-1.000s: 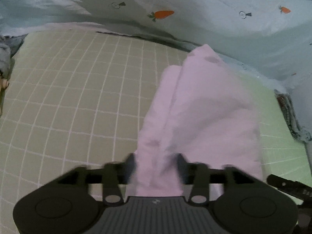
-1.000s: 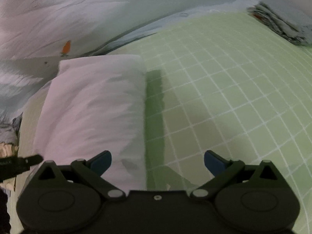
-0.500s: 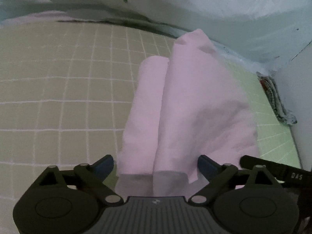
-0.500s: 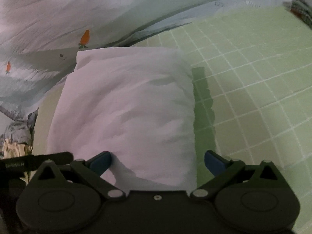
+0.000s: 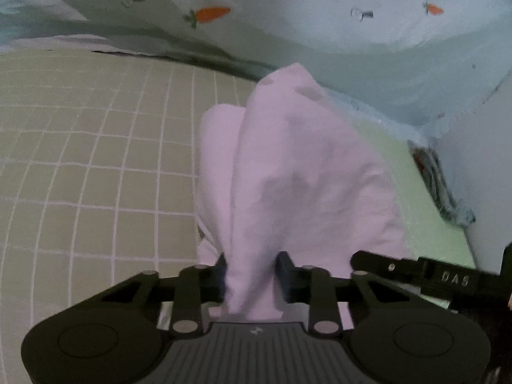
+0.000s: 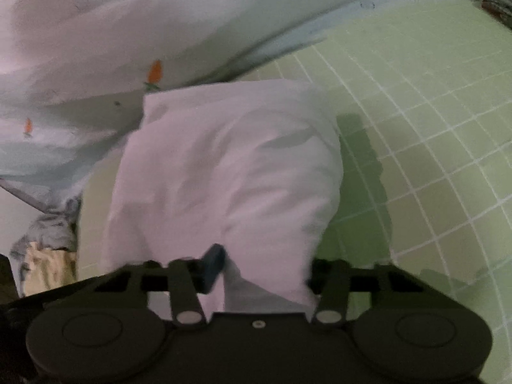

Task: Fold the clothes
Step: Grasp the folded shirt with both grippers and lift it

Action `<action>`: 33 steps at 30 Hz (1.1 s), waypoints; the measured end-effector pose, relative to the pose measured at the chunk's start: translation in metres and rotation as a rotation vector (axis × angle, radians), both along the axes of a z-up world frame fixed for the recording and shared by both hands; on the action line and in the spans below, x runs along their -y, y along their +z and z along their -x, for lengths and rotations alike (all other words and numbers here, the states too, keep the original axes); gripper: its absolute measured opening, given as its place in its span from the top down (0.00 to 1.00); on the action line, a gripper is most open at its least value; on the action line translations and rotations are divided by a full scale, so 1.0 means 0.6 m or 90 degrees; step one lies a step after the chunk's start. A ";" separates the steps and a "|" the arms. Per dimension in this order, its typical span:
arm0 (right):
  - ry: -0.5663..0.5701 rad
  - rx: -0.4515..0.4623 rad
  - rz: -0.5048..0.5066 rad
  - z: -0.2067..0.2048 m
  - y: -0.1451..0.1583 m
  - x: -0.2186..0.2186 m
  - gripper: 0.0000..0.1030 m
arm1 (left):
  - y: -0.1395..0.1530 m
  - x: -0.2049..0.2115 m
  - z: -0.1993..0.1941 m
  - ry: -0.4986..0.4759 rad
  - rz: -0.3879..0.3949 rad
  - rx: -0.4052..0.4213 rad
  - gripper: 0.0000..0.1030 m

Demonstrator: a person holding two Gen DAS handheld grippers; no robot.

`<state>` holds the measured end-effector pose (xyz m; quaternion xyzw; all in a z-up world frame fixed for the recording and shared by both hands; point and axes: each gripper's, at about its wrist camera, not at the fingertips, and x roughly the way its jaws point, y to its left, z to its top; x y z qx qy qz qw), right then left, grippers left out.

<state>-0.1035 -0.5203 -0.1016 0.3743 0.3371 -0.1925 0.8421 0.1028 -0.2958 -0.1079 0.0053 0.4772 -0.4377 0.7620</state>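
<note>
- Left gripper (image 5: 251, 276) is clamped on a bunched fold of the pink garment (image 5: 297, 176); right gripper (image 6: 262, 267) pinches the same garment's near edge.
- Pink cloth lies folded on the green mat with a white grid (image 5: 96, 160), its far end by the mat's back edge.
- Behind the mat spreads a pale blue sheet printed with carrots (image 5: 320, 22).
- Crumpled grey and cream cloths (image 6: 48, 249) sit off the mat's edge in the right wrist view.
</note>
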 end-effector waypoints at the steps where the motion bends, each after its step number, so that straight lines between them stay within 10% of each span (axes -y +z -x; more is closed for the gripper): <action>1: -0.002 0.008 0.005 0.013 0.007 -0.006 0.62 | 0.009 -0.004 0.015 -0.002 0.002 0.011 0.76; 19: -0.123 0.071 0.053 0.344 0.077 -0.016 0.64 | 0.094 0.061 0.320 -0.132 0.040 0.082 0.77; 33: -0.114 0.105 0.078 0.640 0.082 0.299 0.64 | 0.122 0.385 0.616 -0.162 0.056 0.073 0.79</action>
